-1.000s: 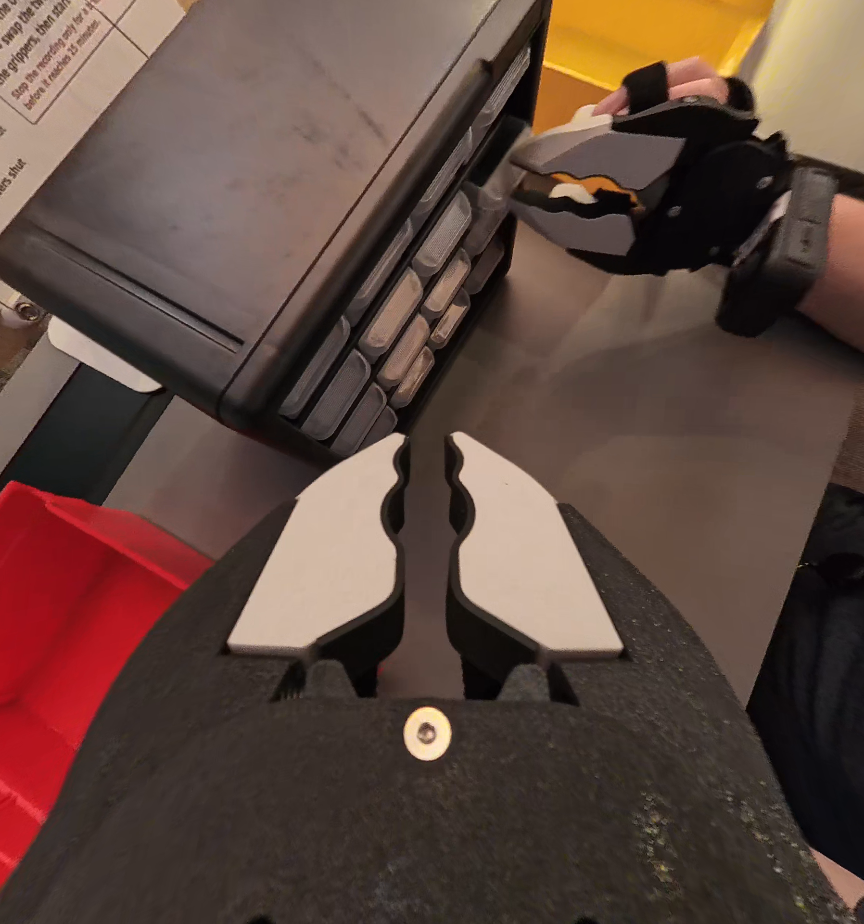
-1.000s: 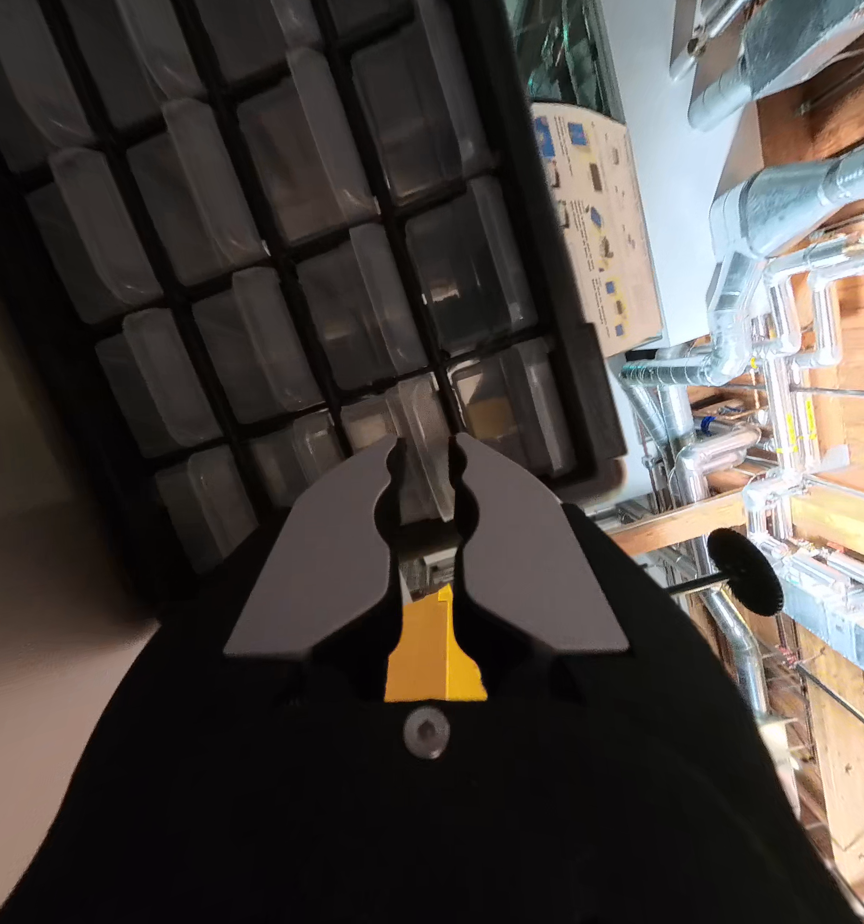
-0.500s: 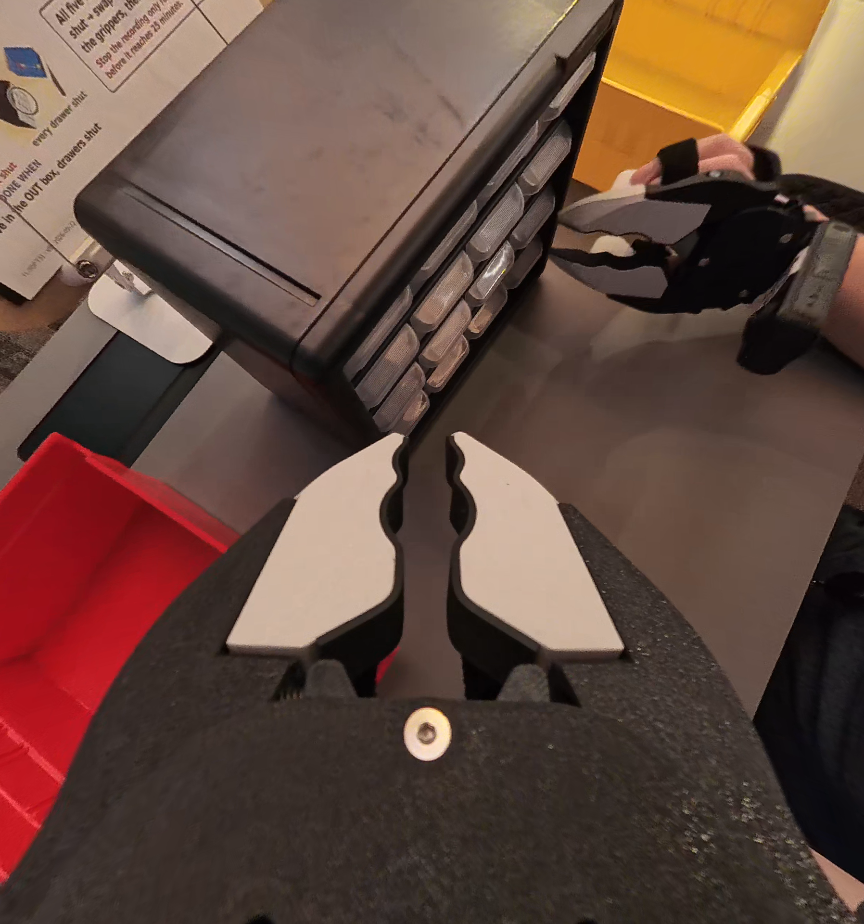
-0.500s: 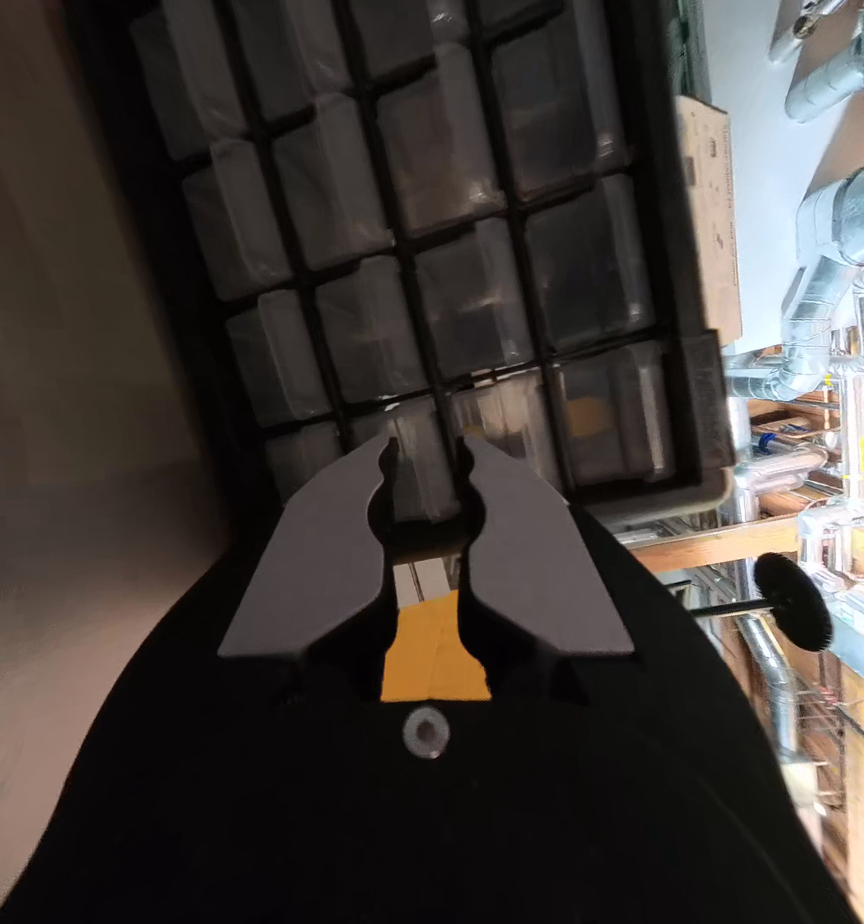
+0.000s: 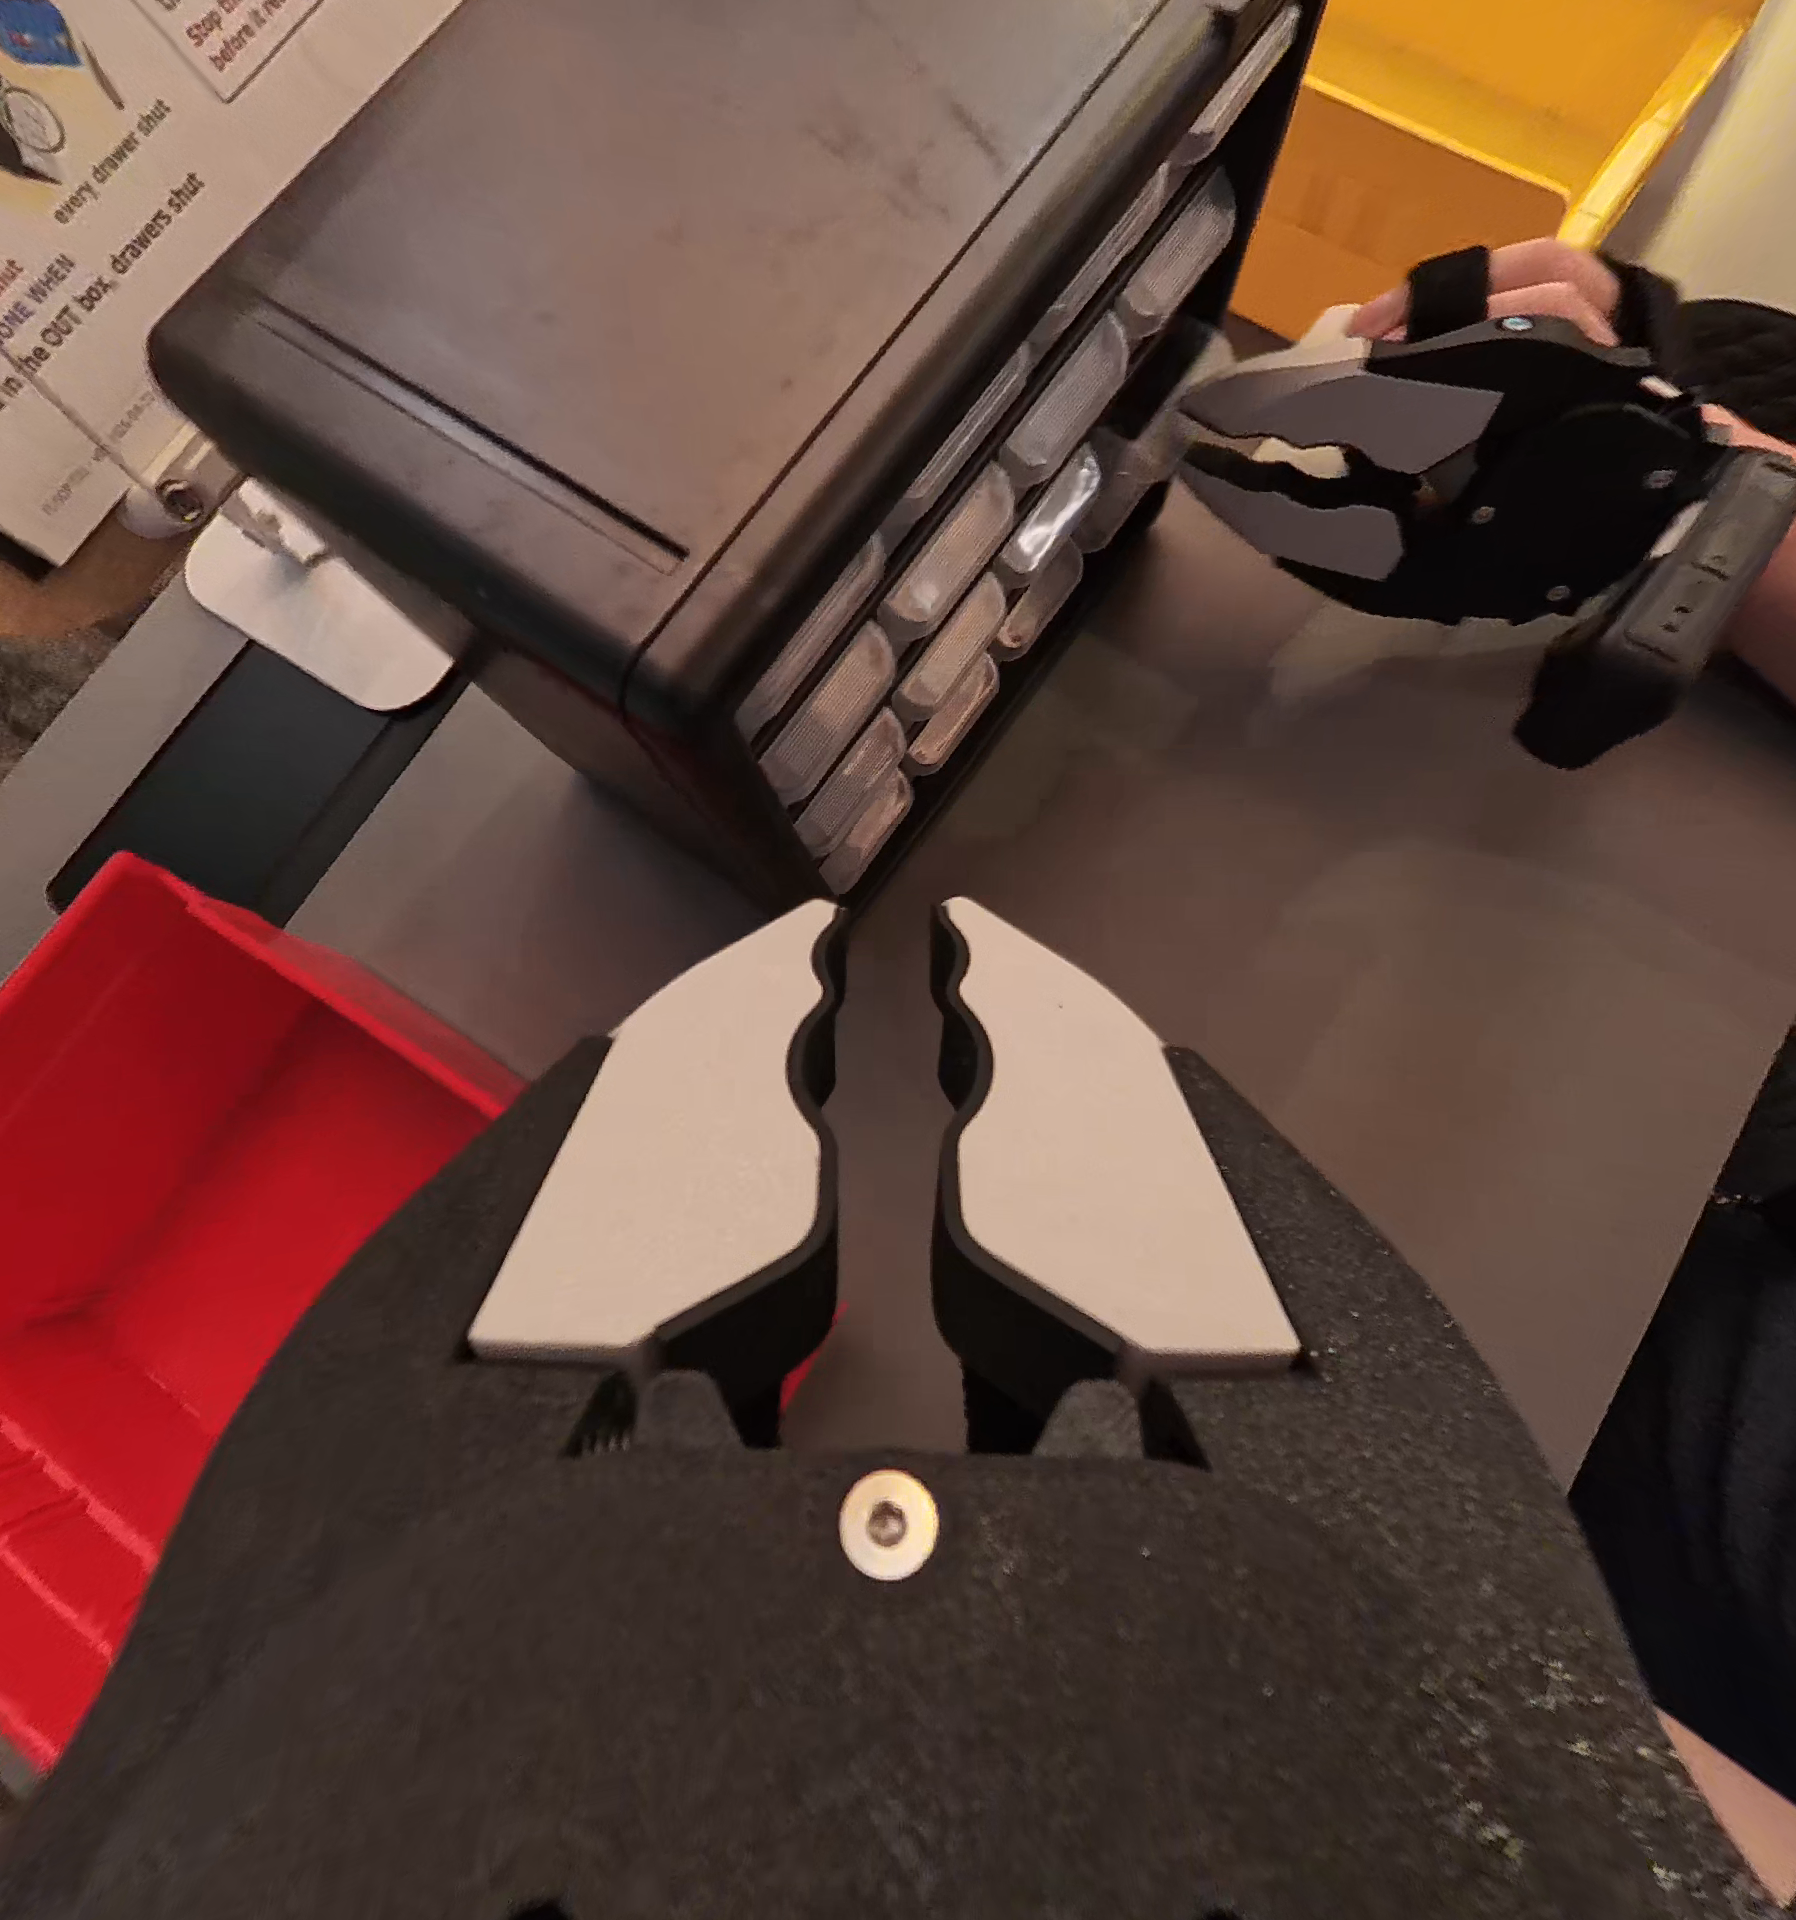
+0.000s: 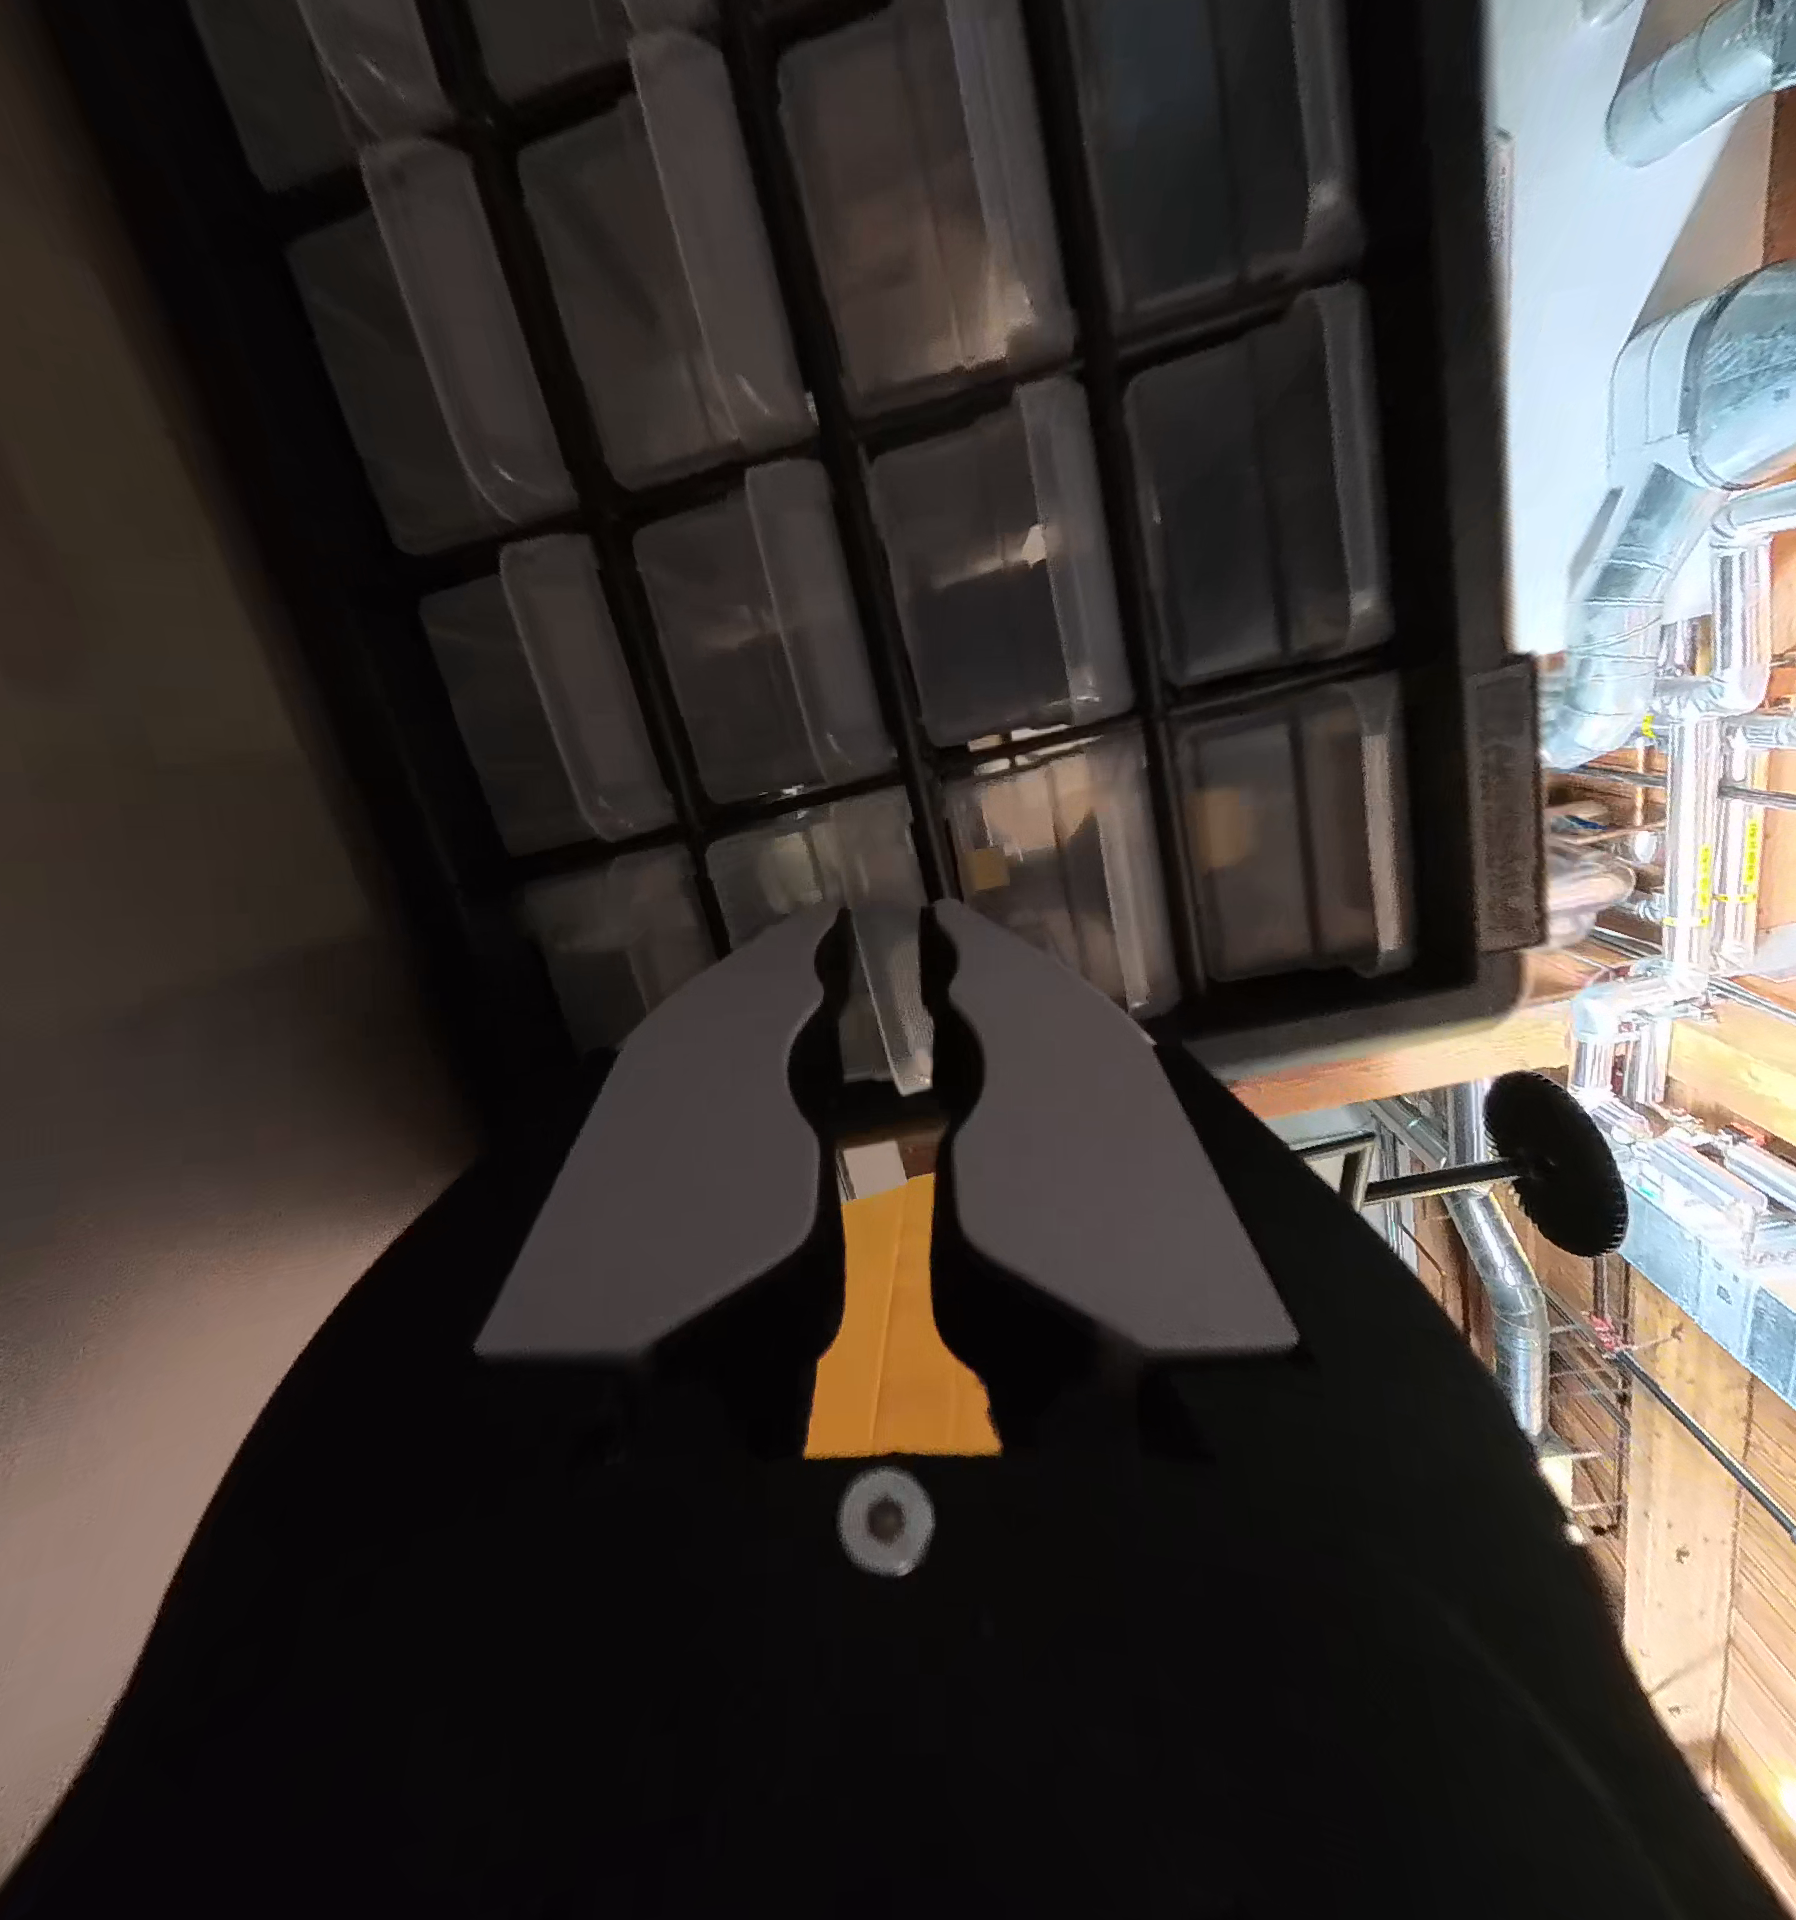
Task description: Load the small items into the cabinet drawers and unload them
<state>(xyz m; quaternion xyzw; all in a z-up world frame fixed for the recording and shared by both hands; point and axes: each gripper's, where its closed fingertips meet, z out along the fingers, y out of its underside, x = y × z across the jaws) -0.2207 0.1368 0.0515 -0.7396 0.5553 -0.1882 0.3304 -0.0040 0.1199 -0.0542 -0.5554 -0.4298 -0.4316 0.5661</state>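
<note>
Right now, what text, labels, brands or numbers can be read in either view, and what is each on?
The instruction sheet behind the cabinet: legible print beside small pictures, but I don't transcribe writing.
The yellow tags on the pipes: too small to read.
The drawers, red bin, yellow bin: no markings visible.

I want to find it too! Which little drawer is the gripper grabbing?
Find the black plastic cabinet on the grey table. The right gripper pinches one clear plastic drawer by its handle. Unlike its neighbours, it sticks out.
</note>
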